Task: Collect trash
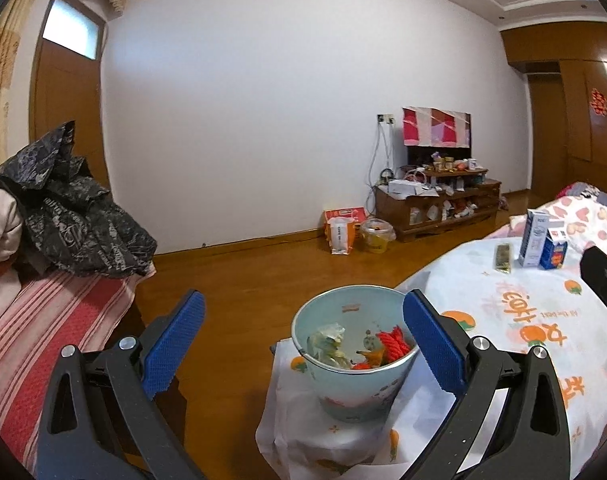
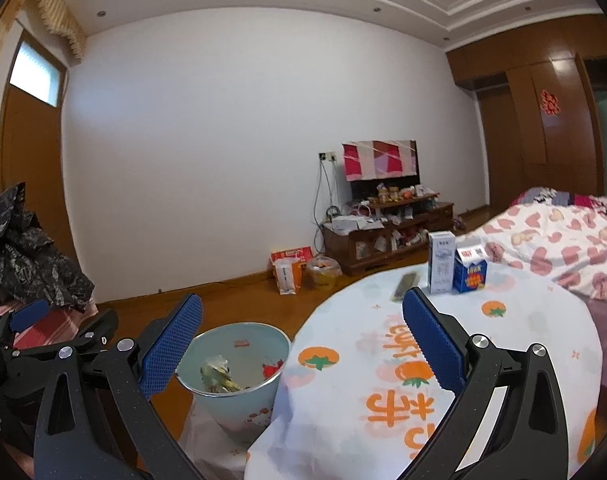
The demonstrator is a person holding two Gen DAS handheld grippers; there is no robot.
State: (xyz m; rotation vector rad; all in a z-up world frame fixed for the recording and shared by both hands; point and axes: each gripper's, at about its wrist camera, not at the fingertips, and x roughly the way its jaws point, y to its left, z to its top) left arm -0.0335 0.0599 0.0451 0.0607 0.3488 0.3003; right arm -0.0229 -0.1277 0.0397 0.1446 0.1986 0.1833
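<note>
A pale blue trash bin (image 1: pixel 357 396) stands on the floor by the table, holding crumpled paper and red scraps; it shows in the right wrist view (image 2: pixel 239 404) too. My left gripper (image 1: pixel 303 344) is open and empty just above and before the bin. My right gripper (image 2: pixel 303 344) is open and empty over the near table edge. On the table (image 2: pixel 503 344) with an orange-fruit cloth stand a white carton (image 2: pixel 441 262), a blue box (image 2: pixel 469 276) and a dark wrapper (image 2: pixel 405 286), all at the far side. They also show in the left wrist view: carton (image 1: pixel 534 240), box (image 1: pixel 553 254), wrapper (image 1: pixel 503 258).
A striped seat (image 1: pixel 43 332) with a black patterned garment (image 1: pixel 75 216) is on the left. A wooden TV cabinet (image 1: pixel 435 208) stands at the far wall with bags (image 1: pixel 341 232) and a yellow tub (image 1: pixel 377 236) beside it. A bed with a heart-print quilt (image 2: pixel 551 244) lies right.
</note>
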